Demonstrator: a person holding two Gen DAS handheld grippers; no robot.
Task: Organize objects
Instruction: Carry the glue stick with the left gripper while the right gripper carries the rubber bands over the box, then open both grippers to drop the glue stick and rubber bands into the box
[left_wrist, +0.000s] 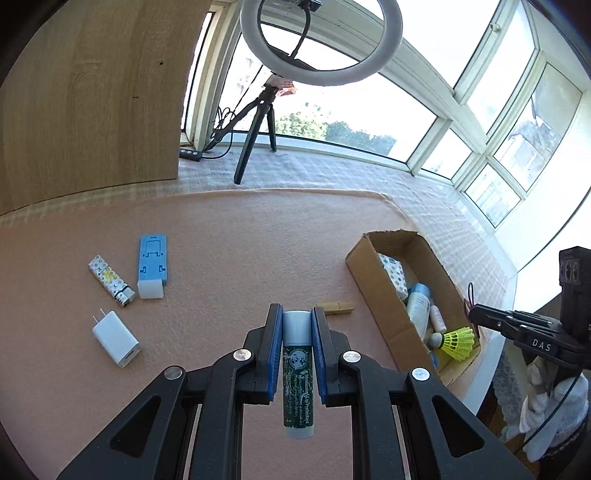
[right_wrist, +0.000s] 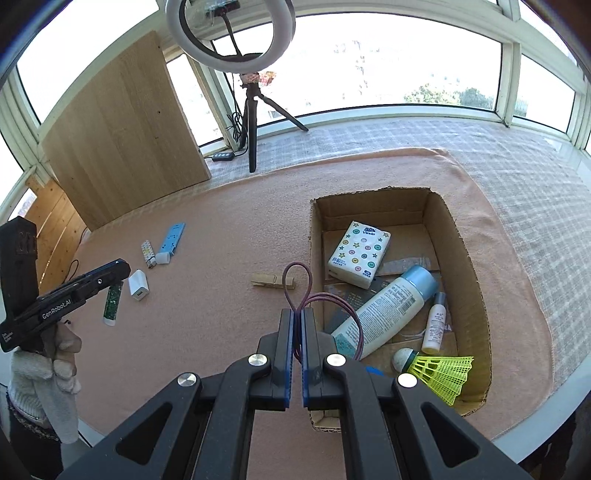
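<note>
The left gripper (left_wrist: 297, 325) is pinching a dark green lip balm tube (left_wrist: 297, 373) between its blue pads, the tube's grey cap pointing away from the camera and its white base hanging toward it, above the pink cloth (left_wrist: 229, 236). The right gripper (right_wrist: 297, 325) is pressed together on a thin purple hair tie (right_wrist: 295, 284), whose loops are curling out above the fingertips and trailing down to the right, over the near left edge of the cardboard box (right_wrist: 458, 229).

A gloved hand (right_wrist: 55, 354) is gripping the handle of the left gripper at the left edge of the right wrist view.

On the cloth, just beyond the right gripper and to the left of the box, a wooden clothespin (right_wrist: 273, 281) is lying flat. Further left, a white charger plug (left_wrist: 115, 344) is resting near a patterned lighter (left_wrist: 110, 280), which is lying just beside a blue and white phone stand (left_wrist: 152, 266).

Inside the box, a yellow shuttlecock (right_wrist: 436, 369) is lying nearest, then a small white bottle (right_wrist: 435, 322) and a large white bottle with a light blue cap (right_wrist: 388, 306) lying on its side, and a tissue packet (right_wrist: 359, 253) printed with stars and buttons sitting deeper in.

Beyond the cloth, a checked cover (right_wrist: 498, 162) is spreading toward the windows. A ring light on a black tripod (right_wrist: 255, 110) is standing on it, next to an upright wooden board (right_wrist: 125, 129).
</note>
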